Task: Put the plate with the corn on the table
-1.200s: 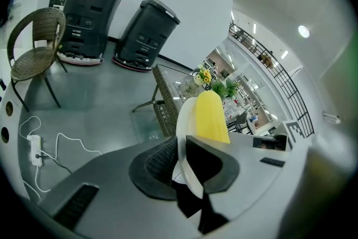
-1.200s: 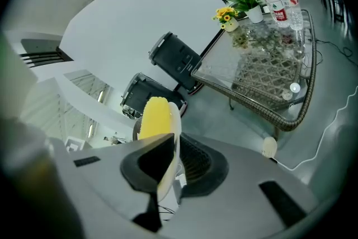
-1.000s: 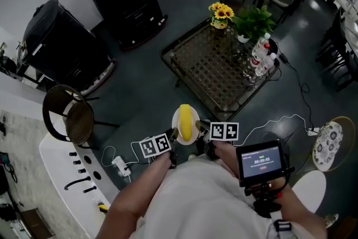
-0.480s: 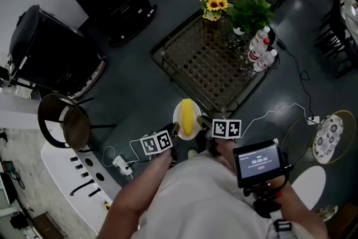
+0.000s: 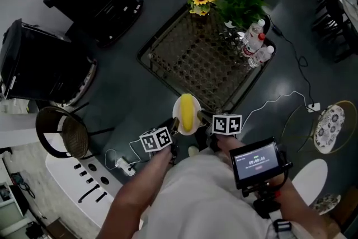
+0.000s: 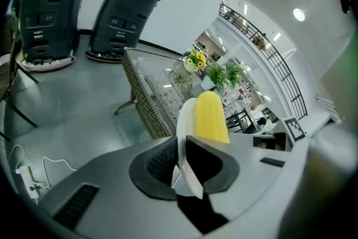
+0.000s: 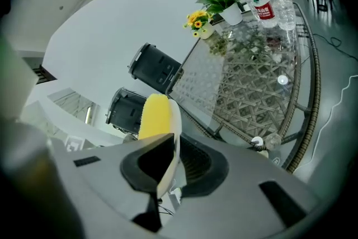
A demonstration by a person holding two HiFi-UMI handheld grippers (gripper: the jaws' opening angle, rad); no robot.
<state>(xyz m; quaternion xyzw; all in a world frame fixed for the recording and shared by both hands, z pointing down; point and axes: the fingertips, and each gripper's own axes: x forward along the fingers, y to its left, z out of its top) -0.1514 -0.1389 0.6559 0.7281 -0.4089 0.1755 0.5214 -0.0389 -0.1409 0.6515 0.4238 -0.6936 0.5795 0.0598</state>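
Left gripper (image 5: 174, 127), right gripper (image 5: 201, 118): grey moulded bodies, black ribbed pads (image 6: 161, 162), white cube (image 5: 155, 140) with black square markers on each. Person wears pale short-sleeved top (image 5: 196, 201). Black-framed screen (image 5: 257, 161) on black mount.

Left gripper (image 6: 187, 168) clamping plate (image 6: 184, 131), corn (image 6: 211, 118) aboard

The small screen (image 5: 257, 163) behind the right jaws shows a row of numbers like a clock, too blurry to read. Far ahead of the jaws, a bottle (image 7: 260, 1) on the tabletop has a red label with tiny white print, too small to read.
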